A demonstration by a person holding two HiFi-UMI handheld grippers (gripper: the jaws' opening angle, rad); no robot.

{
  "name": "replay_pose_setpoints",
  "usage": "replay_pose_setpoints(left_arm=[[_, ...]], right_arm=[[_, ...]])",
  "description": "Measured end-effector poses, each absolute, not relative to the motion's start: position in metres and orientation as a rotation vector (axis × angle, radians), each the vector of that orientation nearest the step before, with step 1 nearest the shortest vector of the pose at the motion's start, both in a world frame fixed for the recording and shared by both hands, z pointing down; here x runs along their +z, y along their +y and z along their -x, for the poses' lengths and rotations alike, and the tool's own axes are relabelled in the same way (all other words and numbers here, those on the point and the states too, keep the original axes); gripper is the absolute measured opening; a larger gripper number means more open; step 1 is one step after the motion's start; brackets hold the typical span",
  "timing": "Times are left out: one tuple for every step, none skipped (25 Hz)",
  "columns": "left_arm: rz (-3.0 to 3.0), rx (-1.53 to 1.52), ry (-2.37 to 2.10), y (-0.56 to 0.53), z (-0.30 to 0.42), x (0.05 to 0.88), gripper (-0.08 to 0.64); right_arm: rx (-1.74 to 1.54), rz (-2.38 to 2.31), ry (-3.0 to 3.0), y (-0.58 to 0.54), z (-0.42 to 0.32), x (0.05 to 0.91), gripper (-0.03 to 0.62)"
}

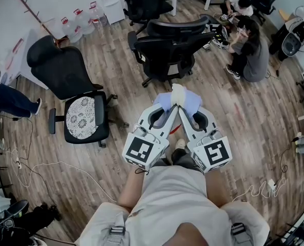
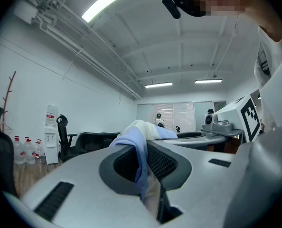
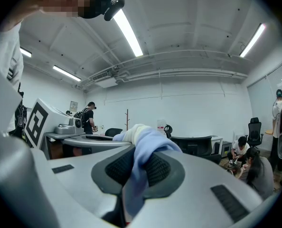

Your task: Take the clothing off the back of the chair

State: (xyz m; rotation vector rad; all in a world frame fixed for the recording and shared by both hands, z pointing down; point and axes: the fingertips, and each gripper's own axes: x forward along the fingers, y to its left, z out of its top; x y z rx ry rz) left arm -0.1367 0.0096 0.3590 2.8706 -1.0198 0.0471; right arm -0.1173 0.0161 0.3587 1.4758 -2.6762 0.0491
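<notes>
The left gripper [image 2: 145, 152] has its jaws nearly together, pinching a fold of the light blue and cream clothing [image 1: 181, 98]. The right gripper [image 3: 135, 169] pinches the same clothing just as tightly. Their tips meet in front of the person, holding the bundle up over the wooden floor [image 1: 126, 152], apart from the black chair [image 1: 168, 46] beyond it.

The left tongs [image 1: 173, 108] and right tongs [image 1: 182, 108] are held level, side by side, converging at their far tips, each clamped on the clothing [image 1: 191, 100].
</notes>
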Motion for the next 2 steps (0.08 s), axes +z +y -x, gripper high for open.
replay_pose_setpoints(left_arm=[[-2.871,0.048,-1.02,0.0089,0.1367,0.3596,0.052],[-2.871,0.049,-1.02,0.0083,0.1366,0.3602,0.052]], right_arm=[[0.049,-1.476,-2.676,0.0154,0.1173,0.3593,0.058],[0.049,-1.475,-2.676,0.0147,0.1173,0.3598,0.057]])
